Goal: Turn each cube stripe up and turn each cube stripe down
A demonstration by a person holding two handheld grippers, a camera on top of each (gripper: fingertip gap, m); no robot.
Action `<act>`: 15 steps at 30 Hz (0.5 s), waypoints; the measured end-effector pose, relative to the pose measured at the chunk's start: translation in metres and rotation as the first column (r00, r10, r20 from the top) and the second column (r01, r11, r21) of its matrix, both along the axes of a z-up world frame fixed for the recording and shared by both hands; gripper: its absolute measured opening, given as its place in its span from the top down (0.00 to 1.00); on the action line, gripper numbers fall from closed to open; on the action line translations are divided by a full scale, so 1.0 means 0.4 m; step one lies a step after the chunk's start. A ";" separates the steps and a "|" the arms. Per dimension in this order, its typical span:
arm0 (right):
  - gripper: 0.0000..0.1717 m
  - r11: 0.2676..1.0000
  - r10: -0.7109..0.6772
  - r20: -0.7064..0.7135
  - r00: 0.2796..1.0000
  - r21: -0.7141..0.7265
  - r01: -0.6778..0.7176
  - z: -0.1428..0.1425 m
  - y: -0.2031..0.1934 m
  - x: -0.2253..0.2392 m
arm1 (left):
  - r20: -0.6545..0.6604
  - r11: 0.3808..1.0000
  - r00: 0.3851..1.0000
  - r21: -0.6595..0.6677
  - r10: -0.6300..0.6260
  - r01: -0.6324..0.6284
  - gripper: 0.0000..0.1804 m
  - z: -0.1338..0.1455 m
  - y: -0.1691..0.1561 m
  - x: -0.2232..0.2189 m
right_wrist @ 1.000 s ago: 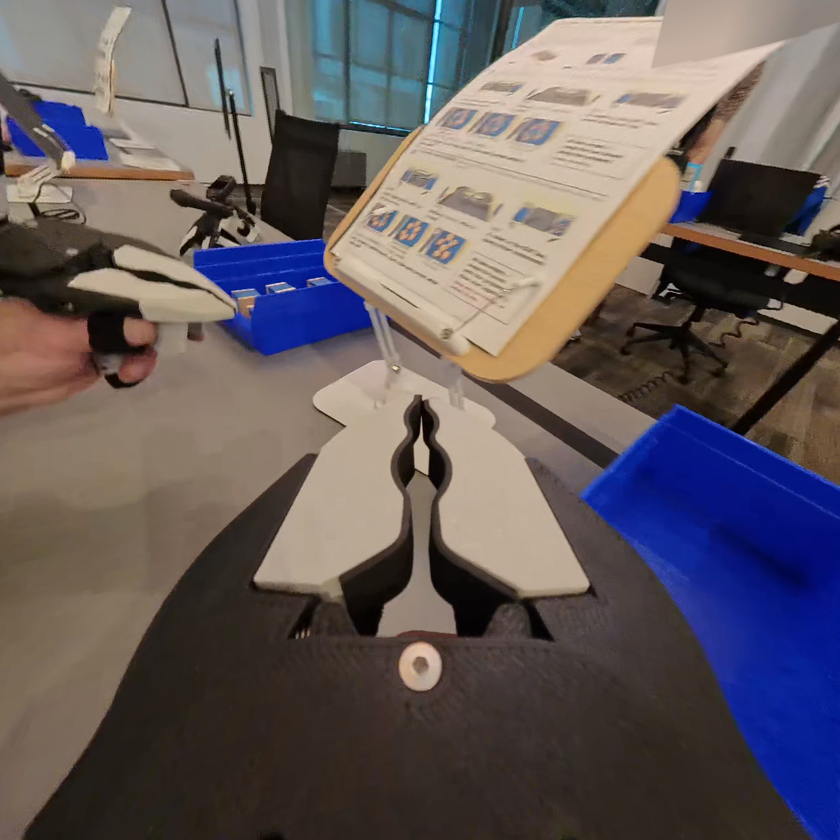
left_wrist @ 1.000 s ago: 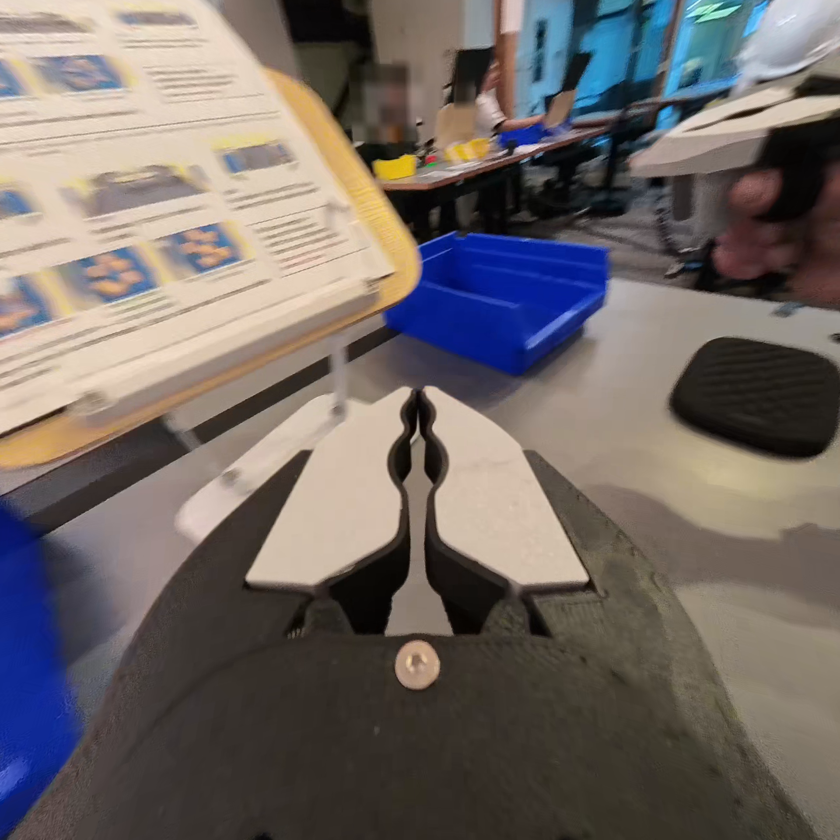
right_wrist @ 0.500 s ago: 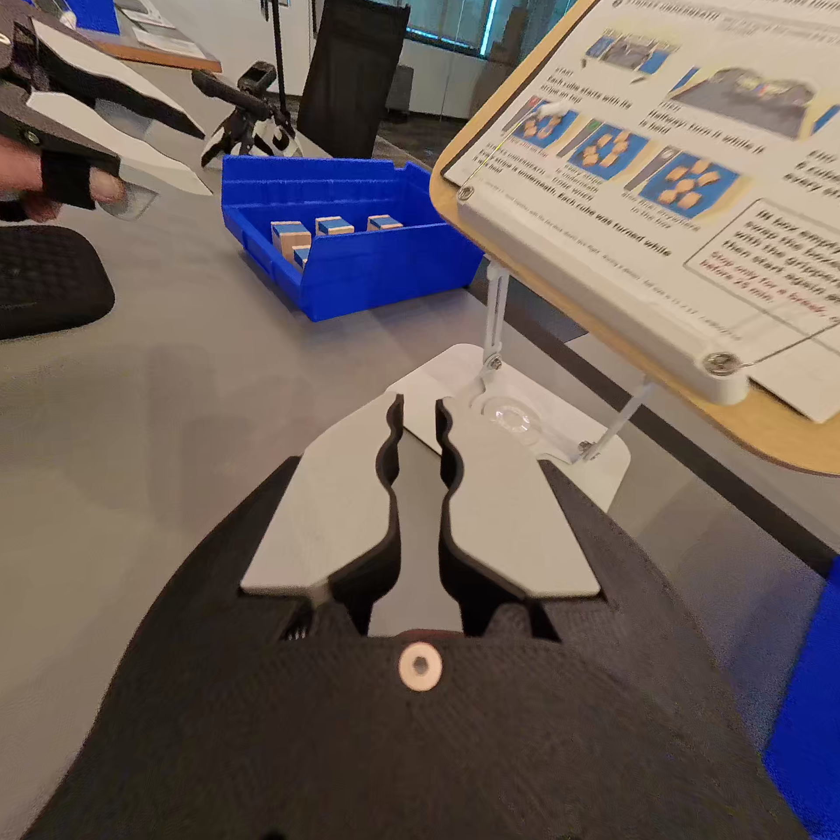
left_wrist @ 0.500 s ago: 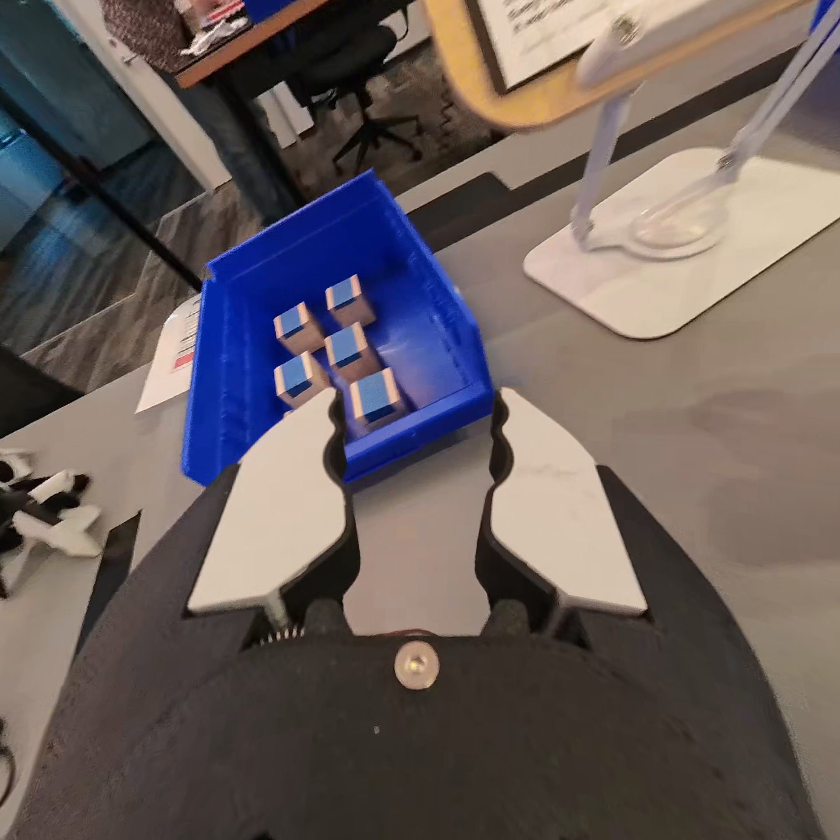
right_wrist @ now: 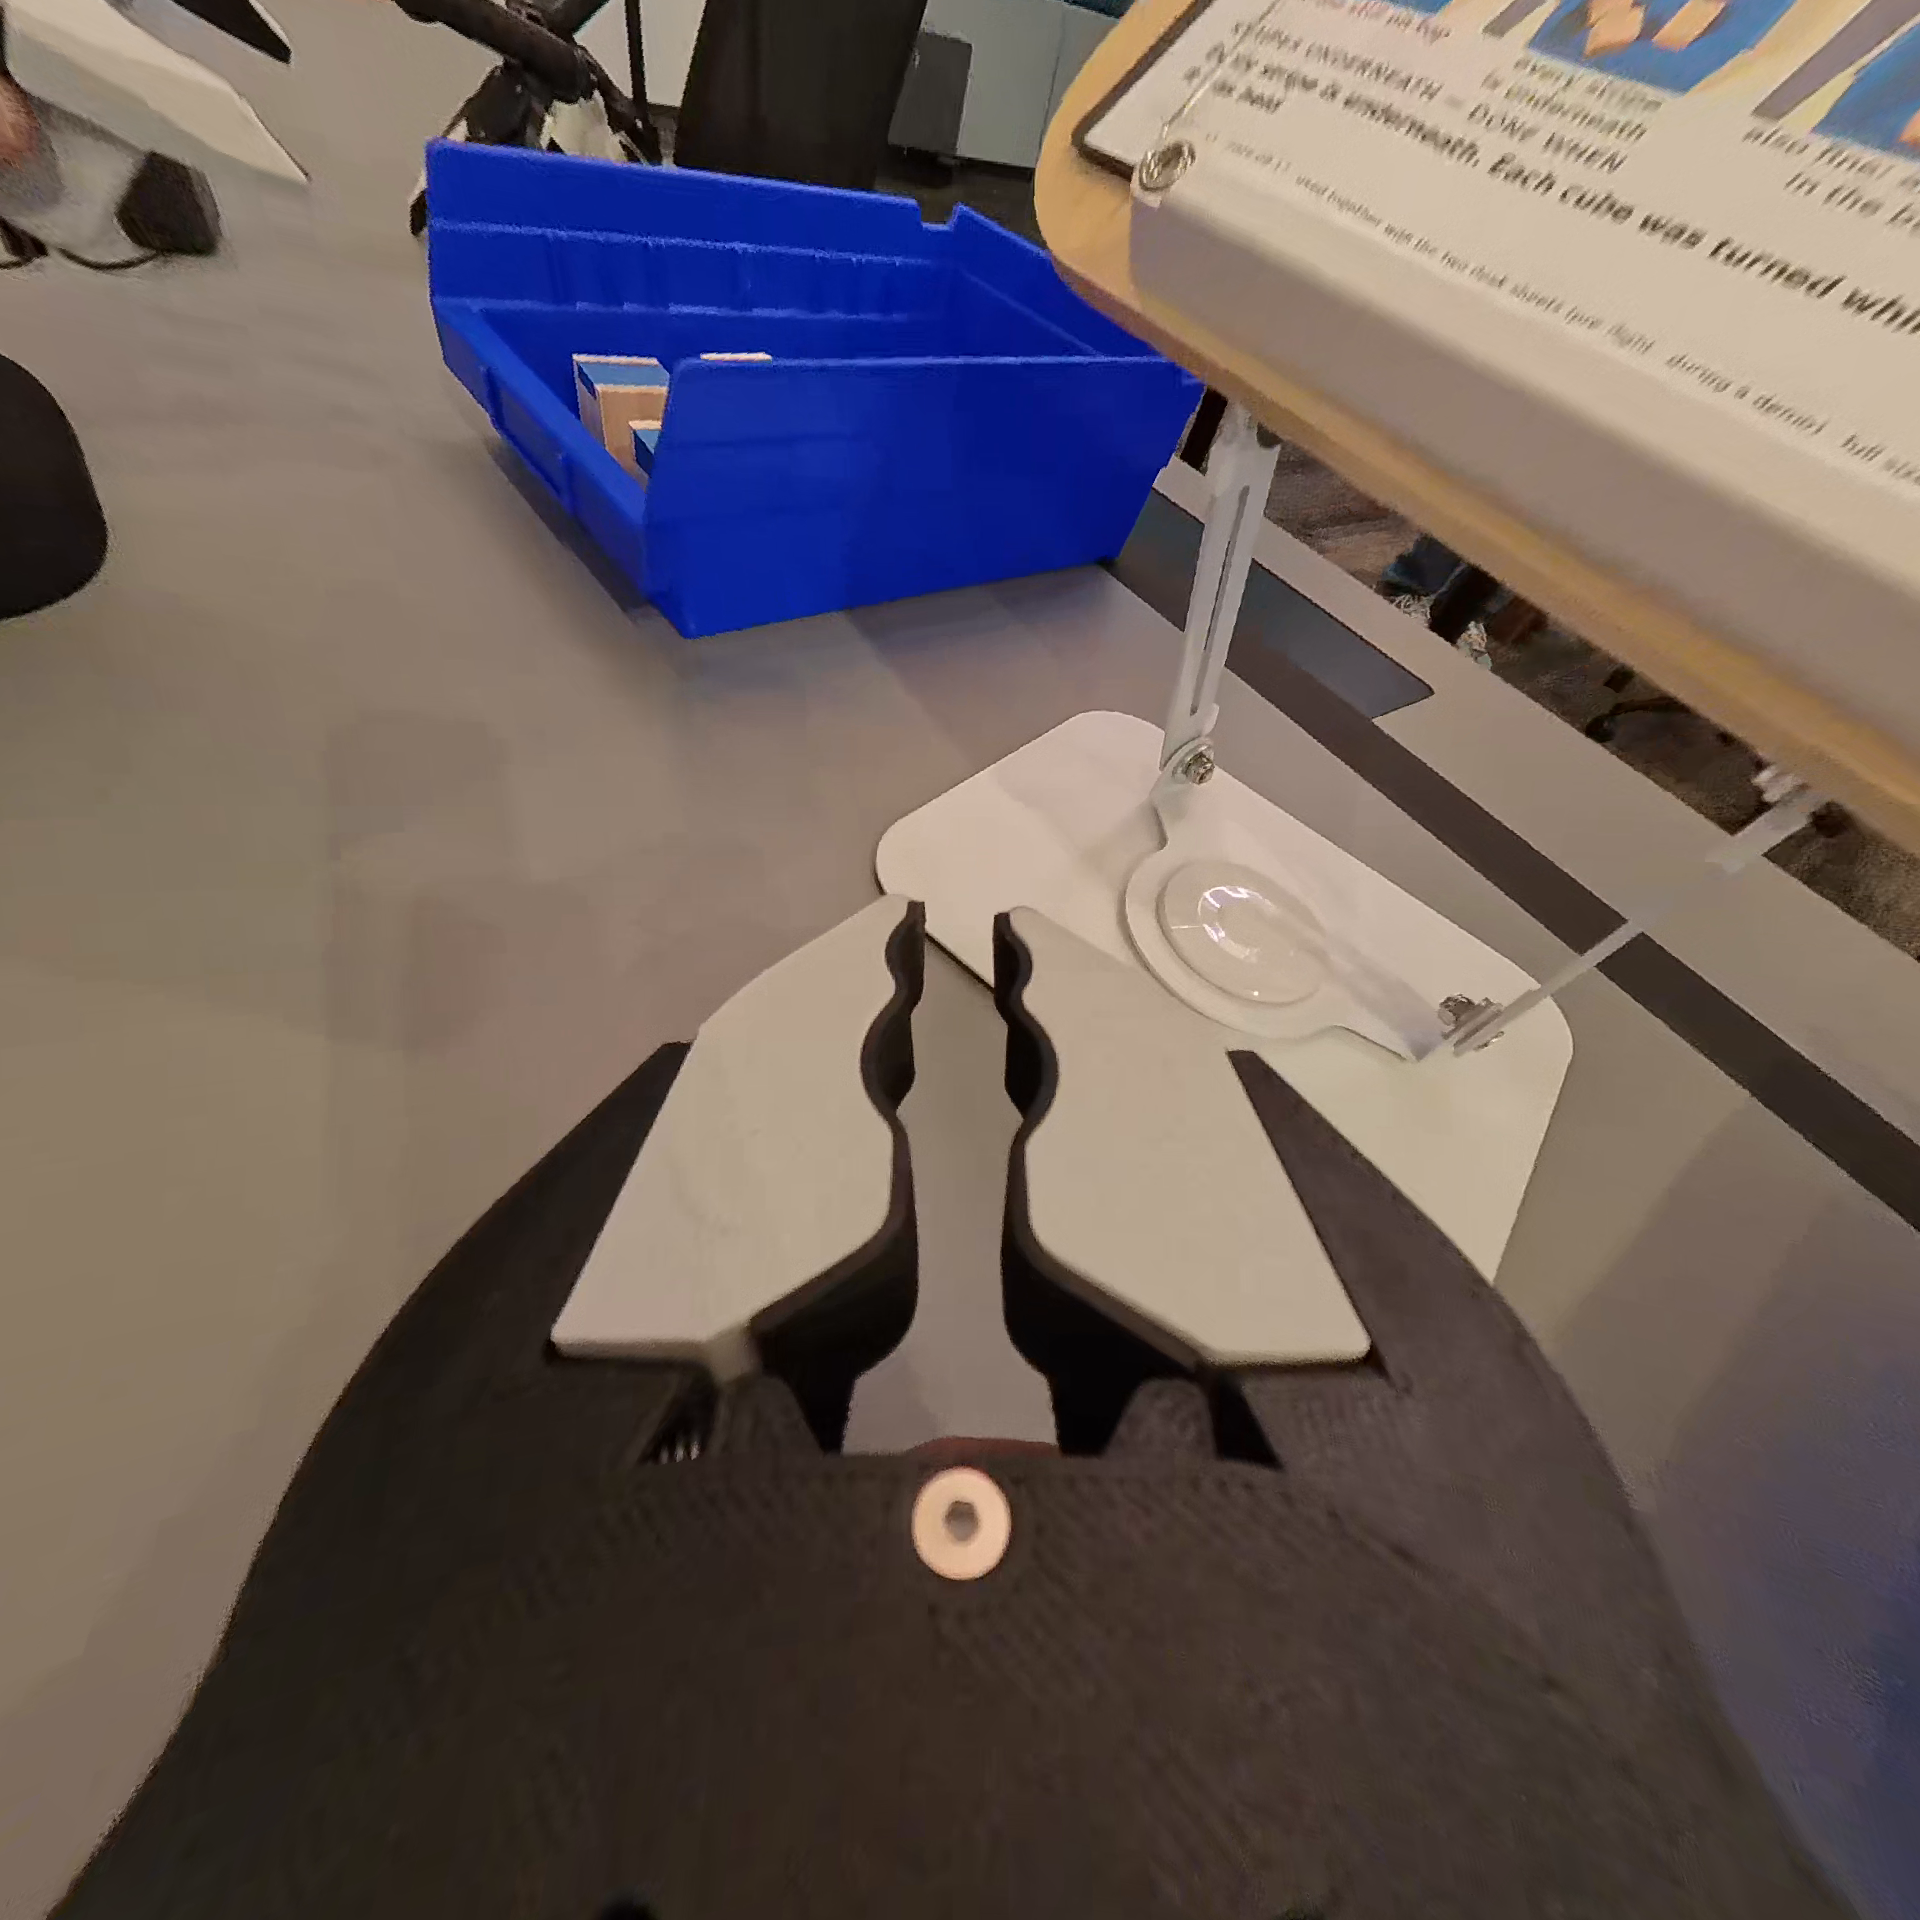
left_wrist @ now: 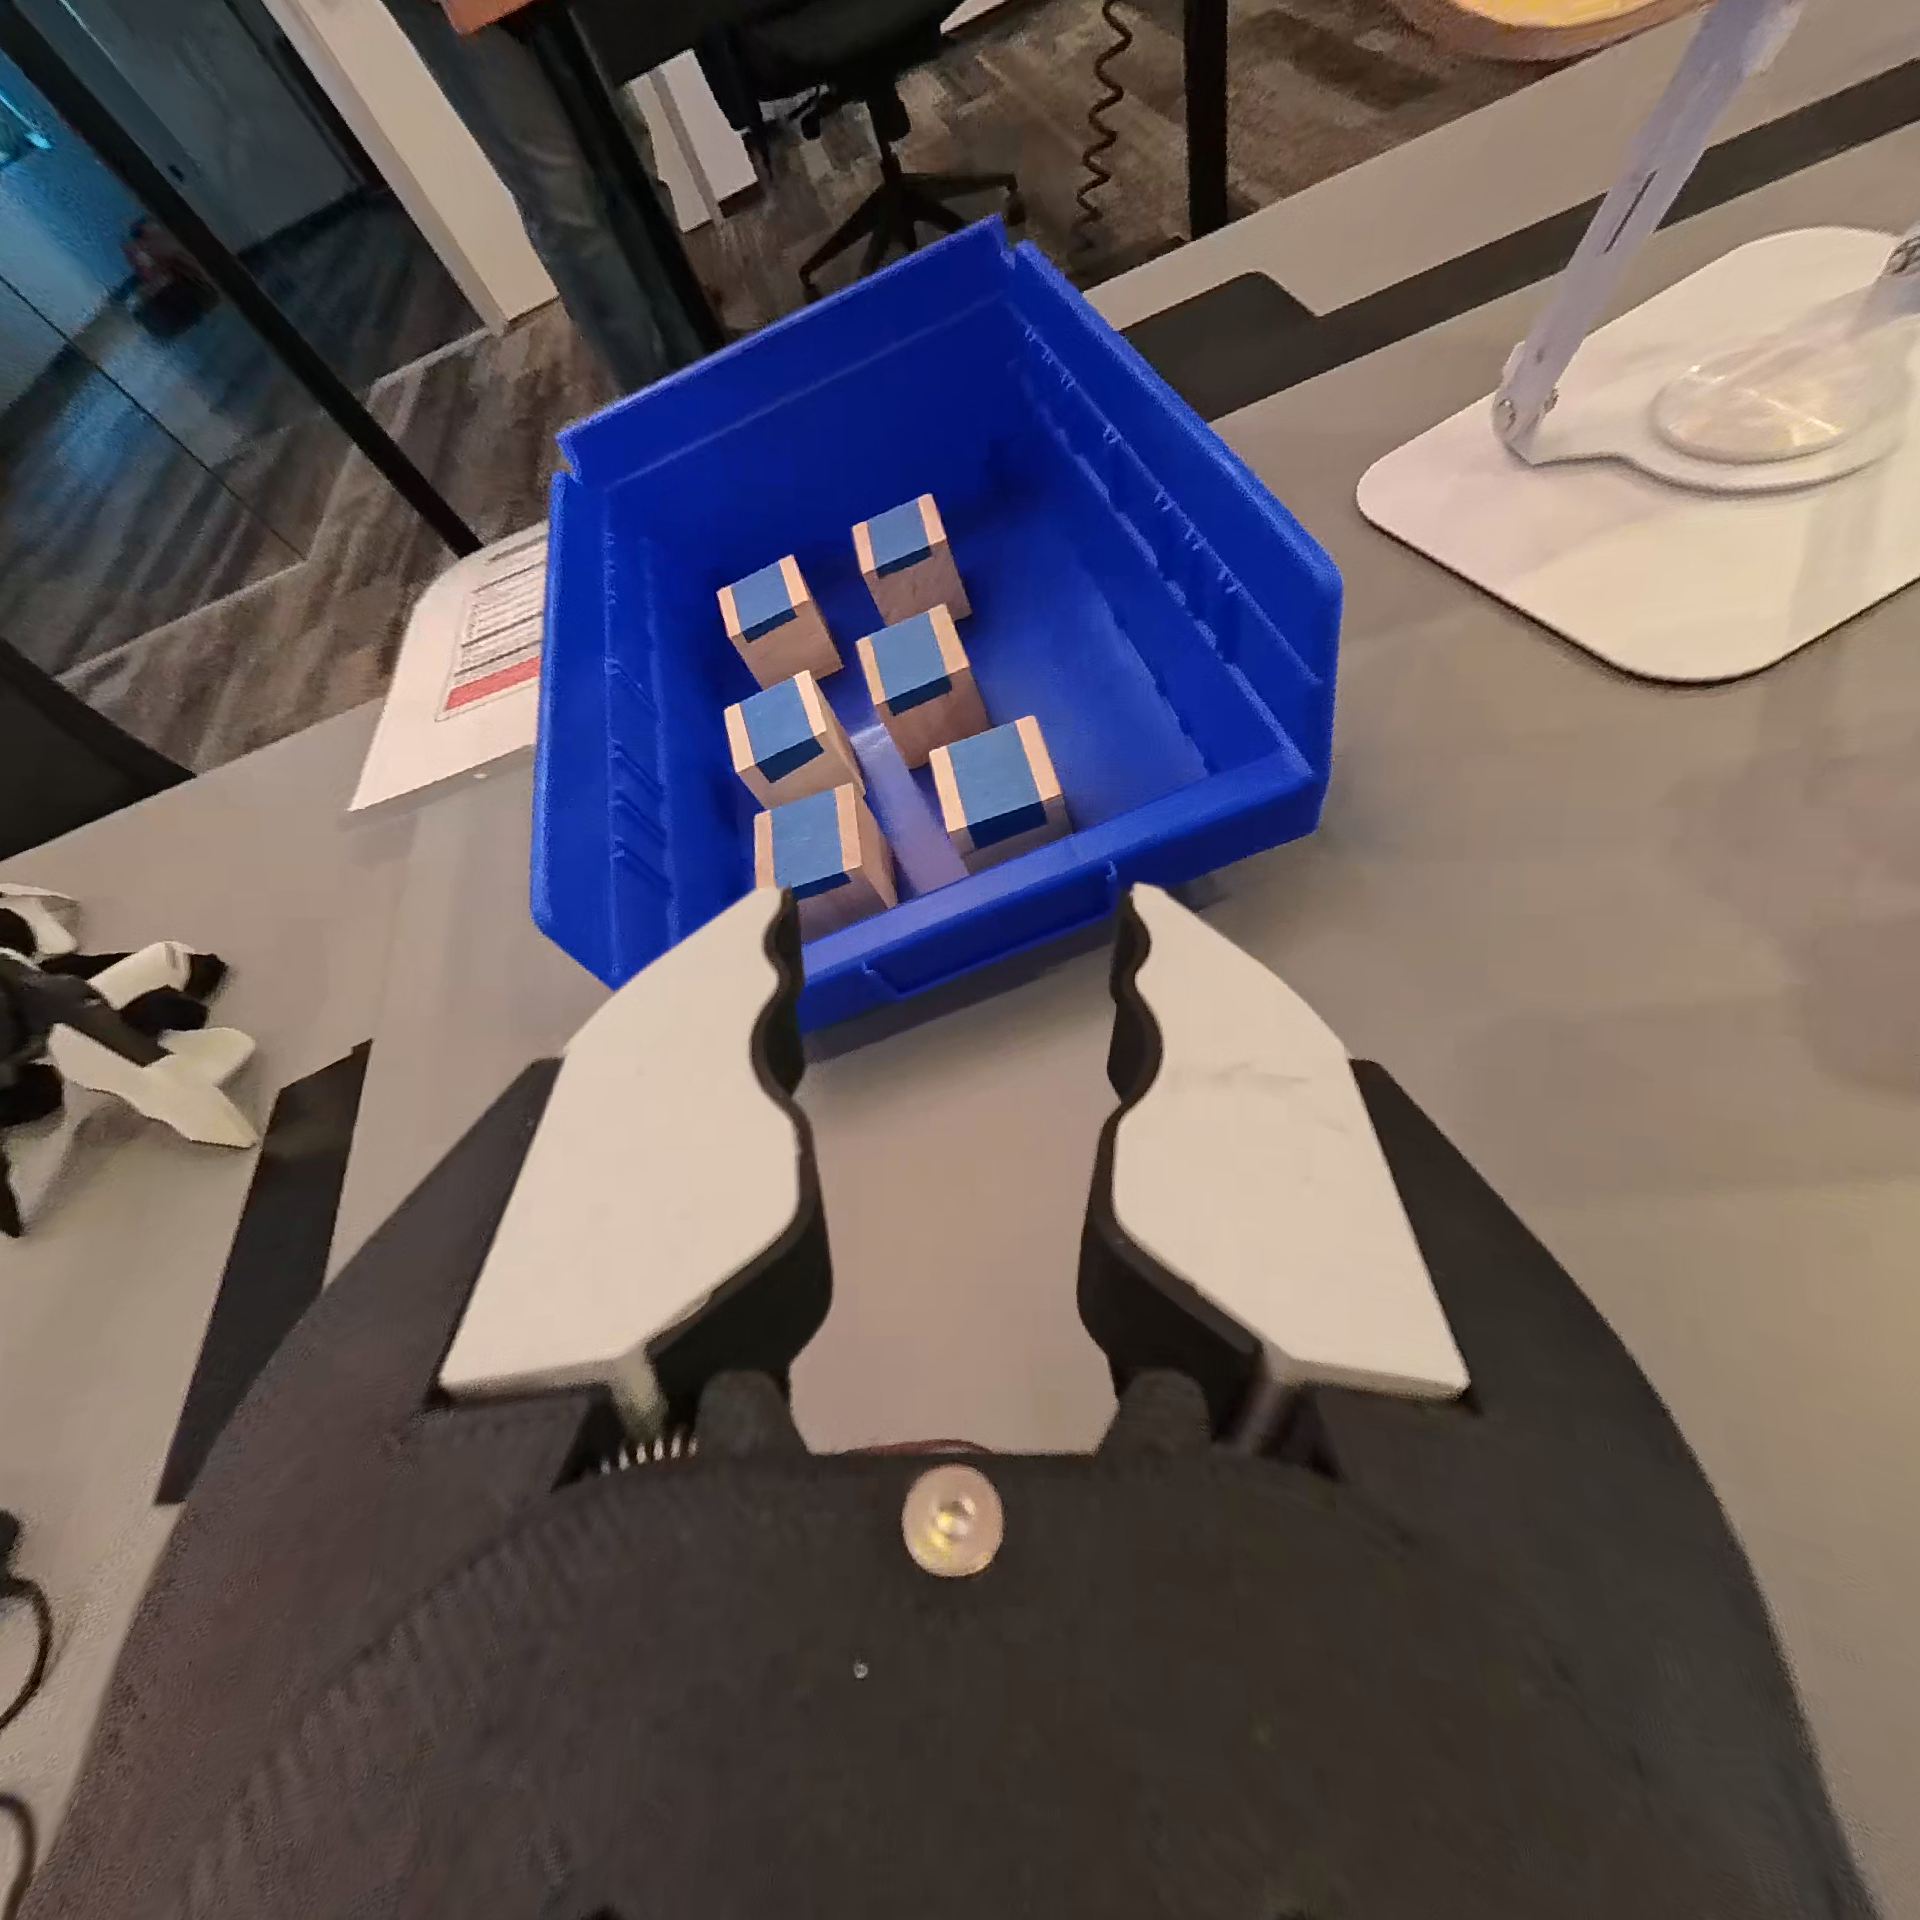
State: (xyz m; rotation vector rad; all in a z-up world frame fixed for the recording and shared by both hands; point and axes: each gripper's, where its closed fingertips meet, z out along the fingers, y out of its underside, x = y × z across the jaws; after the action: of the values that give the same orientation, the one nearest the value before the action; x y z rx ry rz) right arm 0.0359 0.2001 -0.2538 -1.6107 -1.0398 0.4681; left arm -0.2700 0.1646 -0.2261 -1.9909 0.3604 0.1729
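Left gripper [left_wrist: 954, 940]: jaws spread wide, nothing between them, angled downward.
Right gripper [right_wrist: 958, 928]: jaws narrowly parted, bare, held low and forward.

Bare grey desk [left_wrist: 1558, 935] lies open in front of the blue bin [left_wrist: 1278, 582]. Inside it, six cubes [left_wrist: 902, 681] crowd the left half, with narrow gaps between them; the right half is free. The stand's white base [right_wrist: 1039, 842] and overhanging board [right_wrist: 1507, 343] block the far desk edge.
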 end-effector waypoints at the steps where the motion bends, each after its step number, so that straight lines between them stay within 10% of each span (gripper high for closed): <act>1: 0.93 1.000 -0.001 0.000 1.000 -0.004 0.001 -0.010 0.005 -0.002 | 0.014 1.000 1.000 -0.009 -0.007 0.007 0.69 0.001 0.005 0.000; 15: 0.93 1.000 0.009 0.004 1.000 0.001 -0.009 -0.064 0.011 0.000 | 0.229 0.933 0.973 -0.344 -0.025 0.105 0.70 -0.095 0.221 0.068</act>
State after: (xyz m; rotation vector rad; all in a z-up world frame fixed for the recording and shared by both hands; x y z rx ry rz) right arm 0.0359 0.2045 -0.2793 -1.6067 -1.0504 0.4706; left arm -0.2428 0.2530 -0.2643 -2.3228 0.3303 -0.1696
